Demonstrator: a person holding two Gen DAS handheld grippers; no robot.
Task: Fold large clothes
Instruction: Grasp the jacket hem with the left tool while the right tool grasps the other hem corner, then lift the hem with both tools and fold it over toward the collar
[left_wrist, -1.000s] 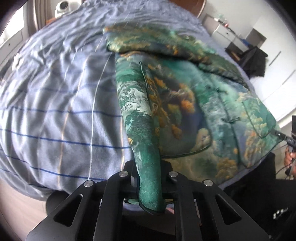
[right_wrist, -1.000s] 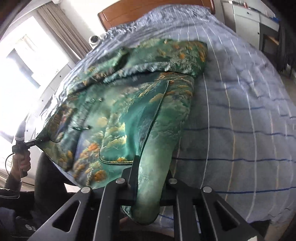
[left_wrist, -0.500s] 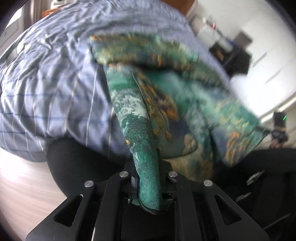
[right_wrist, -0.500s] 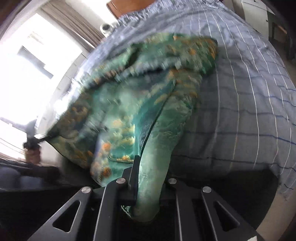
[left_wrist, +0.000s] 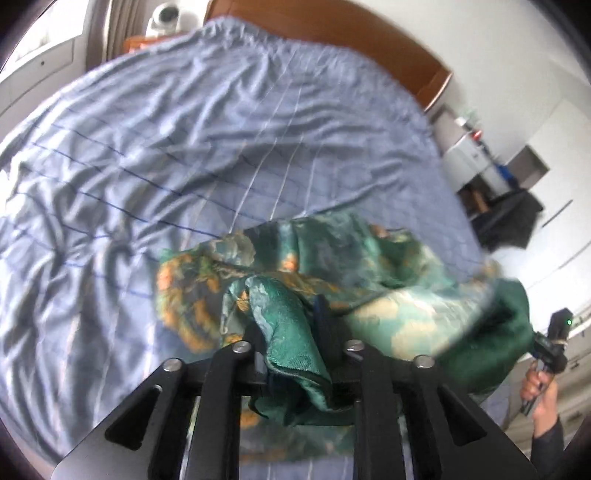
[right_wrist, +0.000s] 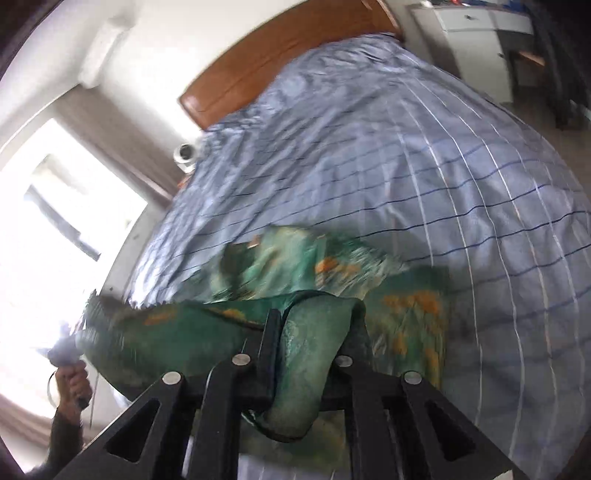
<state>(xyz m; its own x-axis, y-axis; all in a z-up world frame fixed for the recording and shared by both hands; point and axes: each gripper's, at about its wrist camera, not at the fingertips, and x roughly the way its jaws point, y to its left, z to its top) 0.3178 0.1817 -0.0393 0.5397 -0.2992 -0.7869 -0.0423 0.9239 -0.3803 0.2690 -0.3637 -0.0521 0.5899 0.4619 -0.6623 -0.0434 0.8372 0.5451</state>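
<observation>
Bedsheet (left_wrist: 155, 155) ahead bare — garment (left_wrist: 332, 266) bunched near.

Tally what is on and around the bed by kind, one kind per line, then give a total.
Green patterned garment: 1
Handheld grippers: 2, left gripper and right gripper, each with a fold of the garment between its fingers
Striped blue bedsheet: 1
Wooden headboard: 1
Small white camera beside the bed: 1
Total: 6

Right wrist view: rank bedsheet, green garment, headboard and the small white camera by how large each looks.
1. bedsheet
2. green garment, enlarged by nearness to the lens
3. headboard
4. white camera
</observation>
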